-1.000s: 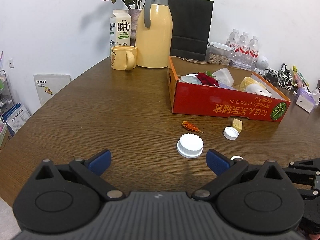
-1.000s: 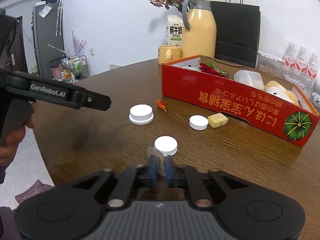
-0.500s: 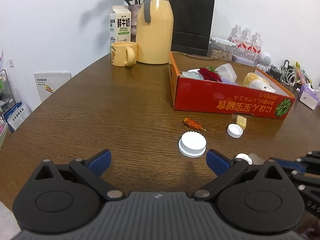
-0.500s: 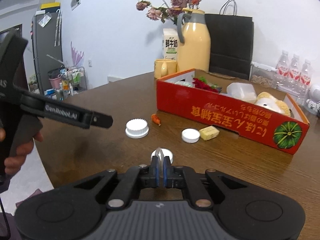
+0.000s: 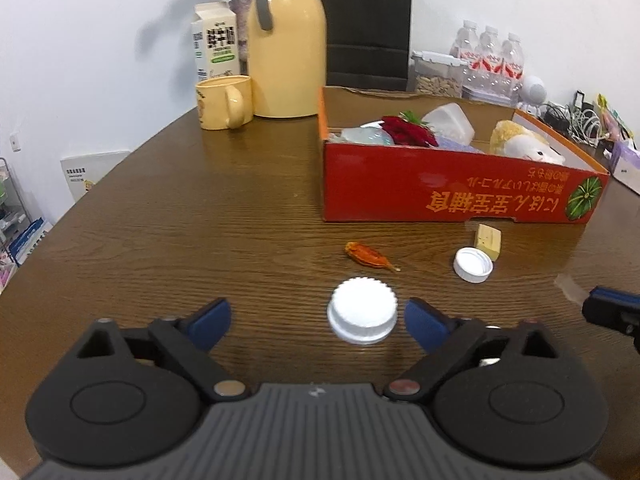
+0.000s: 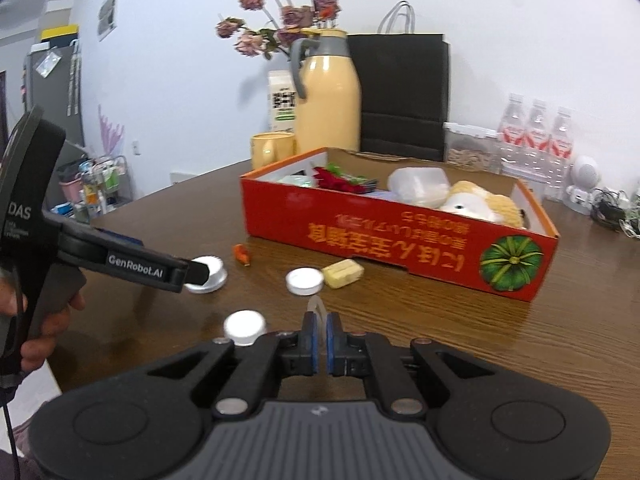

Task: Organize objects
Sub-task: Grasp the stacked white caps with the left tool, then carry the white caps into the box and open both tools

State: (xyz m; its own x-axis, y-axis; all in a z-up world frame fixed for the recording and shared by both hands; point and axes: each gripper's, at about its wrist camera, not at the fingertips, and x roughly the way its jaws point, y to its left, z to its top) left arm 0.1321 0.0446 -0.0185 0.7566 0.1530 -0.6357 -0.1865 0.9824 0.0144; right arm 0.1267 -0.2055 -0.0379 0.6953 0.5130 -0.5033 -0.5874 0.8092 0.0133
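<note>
2 grippers work over the wooden table (image 5: 160, 220), both tilted downward. My left gripper (image 5: 318, 318) has just been closing a little, yet its jaws are wide, the ridged white cap (image 5: 362, 316) between the blue pads, untouched. My right gripper (image 6: 320, 320) is clamped tight on a thin clear piece (image 6: 316, 304) (too small to identify). I count 3 white caps: ridged, open one (image 6: 305, 281) touching the yellow block (image 6: 343, 273), smooth one (image 6: 245, 326). 1 red box (image 5: 460, 196) stands behind them, 1 orange scrap (image 5: 368, 255) before it.
</note>
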